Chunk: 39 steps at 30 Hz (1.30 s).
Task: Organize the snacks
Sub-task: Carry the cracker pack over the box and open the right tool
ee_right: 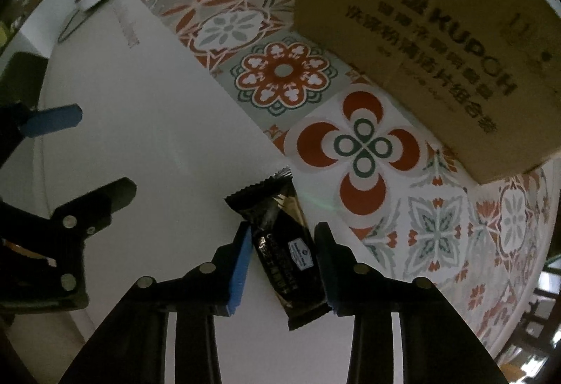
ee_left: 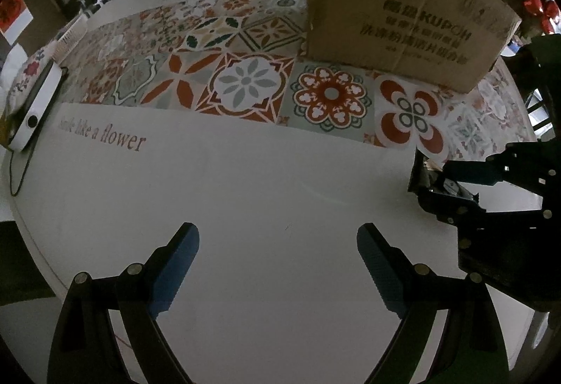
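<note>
Snack bar, dark wrapper, flat on the white surface near the cardboard box, lying lengthwise between the narrowed jaws of the right gripper, seemingly pinched for lifting into the box; left gripper beside it, jaws wide, empty, presumably waiting.

1. The left wrist view looks steeply down over the counter, sitting close above it.
2. The right wrist view does likewise, closer still.
3. Both share the cardboard box at far right.
</note>
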{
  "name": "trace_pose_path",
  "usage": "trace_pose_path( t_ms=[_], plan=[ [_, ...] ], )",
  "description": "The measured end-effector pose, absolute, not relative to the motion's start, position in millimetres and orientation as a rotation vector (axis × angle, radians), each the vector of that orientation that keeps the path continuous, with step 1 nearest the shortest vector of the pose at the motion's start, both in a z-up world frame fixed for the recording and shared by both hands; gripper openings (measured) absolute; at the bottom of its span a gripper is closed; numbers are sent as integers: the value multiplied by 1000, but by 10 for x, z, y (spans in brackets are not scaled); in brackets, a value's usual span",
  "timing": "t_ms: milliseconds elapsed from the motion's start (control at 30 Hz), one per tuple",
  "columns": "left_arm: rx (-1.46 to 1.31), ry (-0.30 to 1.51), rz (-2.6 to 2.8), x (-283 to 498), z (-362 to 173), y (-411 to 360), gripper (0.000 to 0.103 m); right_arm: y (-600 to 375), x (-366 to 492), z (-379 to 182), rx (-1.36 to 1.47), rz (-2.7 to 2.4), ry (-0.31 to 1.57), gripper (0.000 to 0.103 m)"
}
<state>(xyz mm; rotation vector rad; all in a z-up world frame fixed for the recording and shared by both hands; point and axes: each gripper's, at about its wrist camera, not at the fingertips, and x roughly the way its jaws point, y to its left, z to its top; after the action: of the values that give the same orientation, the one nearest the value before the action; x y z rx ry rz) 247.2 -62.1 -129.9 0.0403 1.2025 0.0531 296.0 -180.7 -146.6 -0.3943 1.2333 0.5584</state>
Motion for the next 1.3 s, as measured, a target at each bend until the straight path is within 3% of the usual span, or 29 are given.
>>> trace_pose_path(
  t_ms=[733, 1300],
  plan=[
    [113, 872, -29, 2823, -226, -602, 95, -2053, 3038, -266, -192, 336, 930, 36],
    [162, 688, -81, 3608, 380, -583, 97, -2102, 3718, 417, -78, 189, 696, 36]
  ],
)
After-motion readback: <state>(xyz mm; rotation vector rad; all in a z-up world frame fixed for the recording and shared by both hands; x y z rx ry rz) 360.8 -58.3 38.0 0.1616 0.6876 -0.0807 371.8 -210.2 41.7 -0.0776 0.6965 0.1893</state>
